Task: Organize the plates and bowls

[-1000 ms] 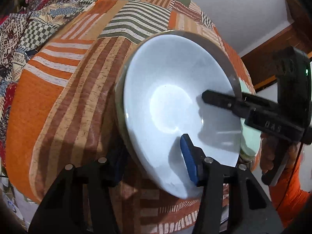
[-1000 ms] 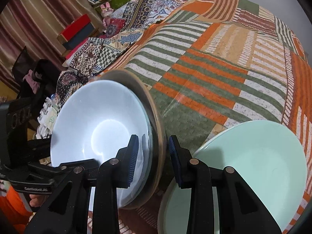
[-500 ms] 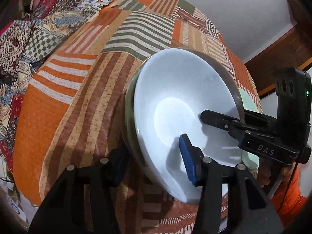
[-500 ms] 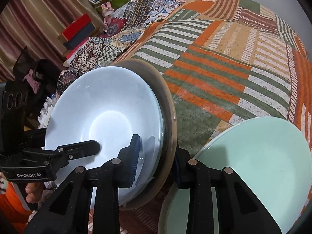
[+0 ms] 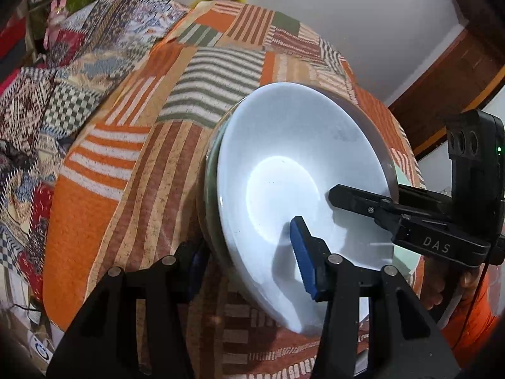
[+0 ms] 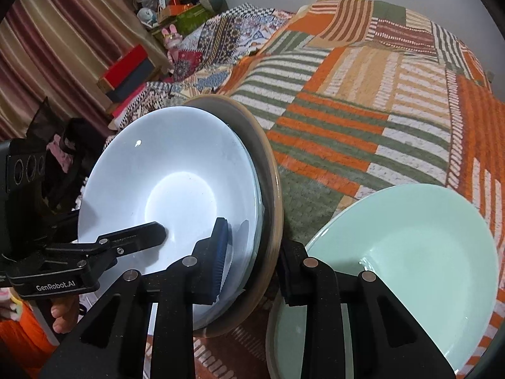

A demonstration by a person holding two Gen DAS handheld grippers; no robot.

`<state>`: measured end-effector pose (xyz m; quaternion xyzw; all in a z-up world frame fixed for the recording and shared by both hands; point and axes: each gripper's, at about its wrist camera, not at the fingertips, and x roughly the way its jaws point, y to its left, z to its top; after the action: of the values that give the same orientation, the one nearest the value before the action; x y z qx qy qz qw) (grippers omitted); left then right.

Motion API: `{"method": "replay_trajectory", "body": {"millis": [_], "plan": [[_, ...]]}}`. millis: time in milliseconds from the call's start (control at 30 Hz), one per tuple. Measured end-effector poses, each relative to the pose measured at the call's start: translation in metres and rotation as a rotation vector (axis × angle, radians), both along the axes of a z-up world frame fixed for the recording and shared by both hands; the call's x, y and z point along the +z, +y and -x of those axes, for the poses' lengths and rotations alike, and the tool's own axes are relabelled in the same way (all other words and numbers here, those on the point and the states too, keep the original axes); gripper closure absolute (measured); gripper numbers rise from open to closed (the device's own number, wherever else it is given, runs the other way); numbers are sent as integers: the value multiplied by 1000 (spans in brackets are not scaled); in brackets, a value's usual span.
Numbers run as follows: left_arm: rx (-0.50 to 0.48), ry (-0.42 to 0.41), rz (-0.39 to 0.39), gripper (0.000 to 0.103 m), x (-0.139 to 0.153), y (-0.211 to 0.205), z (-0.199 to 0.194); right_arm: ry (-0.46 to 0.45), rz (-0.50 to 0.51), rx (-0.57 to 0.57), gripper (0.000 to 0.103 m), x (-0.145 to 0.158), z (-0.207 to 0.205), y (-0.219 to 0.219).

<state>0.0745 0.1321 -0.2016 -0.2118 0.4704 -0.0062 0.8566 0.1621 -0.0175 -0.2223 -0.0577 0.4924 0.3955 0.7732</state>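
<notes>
Stack: white bowl [image 6: 176,189] nested in a brownish-rimmed plate [image 6: 271,189], both tilted up on edge above the bed's patchwork quilt [image 6: 363,110]; I judge they are off the quilt, carried between my two tools.
Left gripper [image 5: 249,246]: fingers straddle the stack's lower rim, one blue pad [image 5: 303,252] inside the bowl, the other behind the plate; I read this as clamped on the stack, though the rear pad is mostly hidden.
Right gripper [image 6: 252,252]: fingers [image 6: 221,246] straddle the rim from the opposite side, one inside the bowl, one behind the plate; it looks clenched on the same stack, contact of the outer pad not clear.
Mint plate [image 6: 410,252]: lies on the quilt near the bed's near edge, just beside and partly under my right fingers, apart from the lifted stack.
Step in hand: I judge I am carrying the bowl-and-plate pair toward the mint plate to gather the dishes in one pile.
Next move: level the stack, centre it over the mint plate, lower it until it seats, then let go one side at a time.
Risk: the bowl sits loose in the tilted plate and could slide out if either grip slackens.
</notes>
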Motion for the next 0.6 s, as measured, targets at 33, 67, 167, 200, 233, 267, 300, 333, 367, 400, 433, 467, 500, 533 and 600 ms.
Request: {"method": "replay_trajectory", "body": {"millis": [33, 67, 167, 200, 233, 267, 300, 333, 367, 400, 433, 467, 500, 533, 600], "plan": [[-4, -6, -3, 53, 4, -2, -1, -4, -4, -4, 77, 3, 0, -2], [-8, -11, -7, 53, 7, -4, -1, -11, -11, -9, 77, 6, 1, -4], [-26, -31, -21, 53, 17, -12, -2, -22, -25, -24, 77, 14, 2, -13], [-33, -36, -24, 53, 20, -15, -3, -26, -28, -28, 77, 16, 2, -15], [-40, -40, -25, 53, 23, -18, -4, -30, -32, -34, 77, 19, 3, -18], [-45, -44, -25, 53, 25, -20, -5, -35, -36, -41, 77, 22, 4, -22], [-51, -47, -27, 53, 27, -24, -6, -39, -39, -47, 78, 24, 4, -25], [-60, -53, -30, 53, 30, -27, -6, -42, -40, -52, 78, 25, 4, -27], [-65, -55, -31, 53, 31, -29, -6, -44, -44, -60, 78, 28, 5, -31], [-72, -58, -33, 53, 33, -33, -7, -46, -45, -65, 78, 29, 5, -32], [-79, -61, -35, 53, 35, -36, -9, -50, -47, -73, 78, 31, 5, -37], [-88, -64, -36, 53, 37, -40, -10, -52, -47, -79, 78, 32, 5, -40], [-97, -66, -37, 53, 39, -43, -11, -55, -48, -85, 78, 34, 6, -42], [-103, -67, -37, 53, 40, -46, -11, -58, -49, -92, 78, 35, 6, -46], [-119, -69, -36, 53, 41, -55, -13, -60, -48, -106, 78, 38, 7, -55]]}}
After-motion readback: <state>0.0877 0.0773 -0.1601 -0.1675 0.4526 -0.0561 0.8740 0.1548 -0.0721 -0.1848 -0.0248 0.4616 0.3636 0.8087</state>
